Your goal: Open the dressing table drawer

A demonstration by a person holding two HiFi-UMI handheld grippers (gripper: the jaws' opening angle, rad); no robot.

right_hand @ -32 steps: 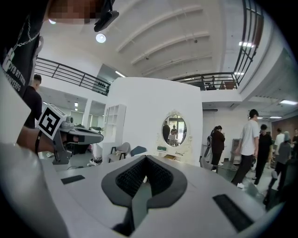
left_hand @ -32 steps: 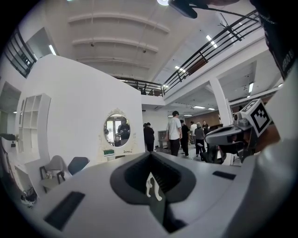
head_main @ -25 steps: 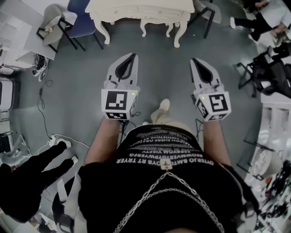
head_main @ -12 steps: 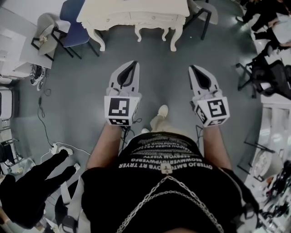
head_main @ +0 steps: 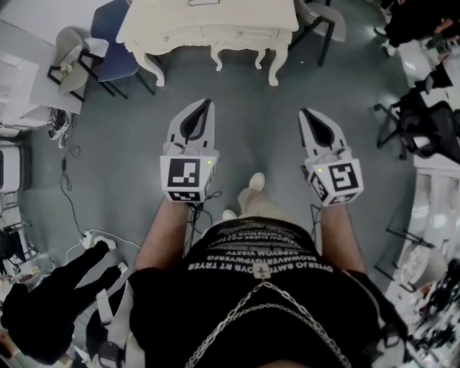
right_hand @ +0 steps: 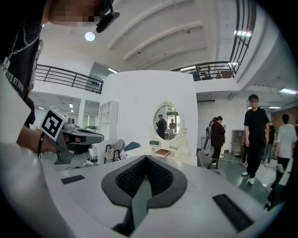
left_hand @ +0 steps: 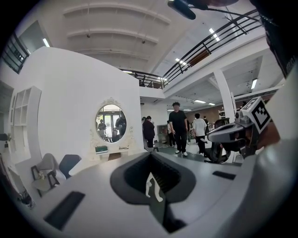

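Note:
The cream dressing table [head_main: 208, 27] stands at the top of the head view, with its drawer front [head_main: 215, 33] facing me and closed. My left gripper [head_main: 207, 105] and right gripper [head_main: 305, 113] are held side by side over the grey floor, pointing at the table and well short of it. Both are shut with nothing between the jaws. In the left gripper view the left gripper [left_hand: 150, 156] points toward the oval mirror [left_hand: 110, 123]. In the right gripper view the right gripper [right_hand: 145, 159] sits below the mirror [right_hand: 167, 122] and table top [right_hand: 170, 151].
A grey chair [head_main: 75, 49] and a blue chair [head_main: 115, 32] stand left of the table, and another chair [head_main: 321, 18] to its right. Cables and a power strip [head_main: 93, 241] lie on the floor at left. Black chairs [head_main: 424, 126] are at right. People [left_hand: 178, 125] stand beyond.
The dressing table has come closer in the head view as the person walks toward it. Both grippers have travelled forward together, still shut.

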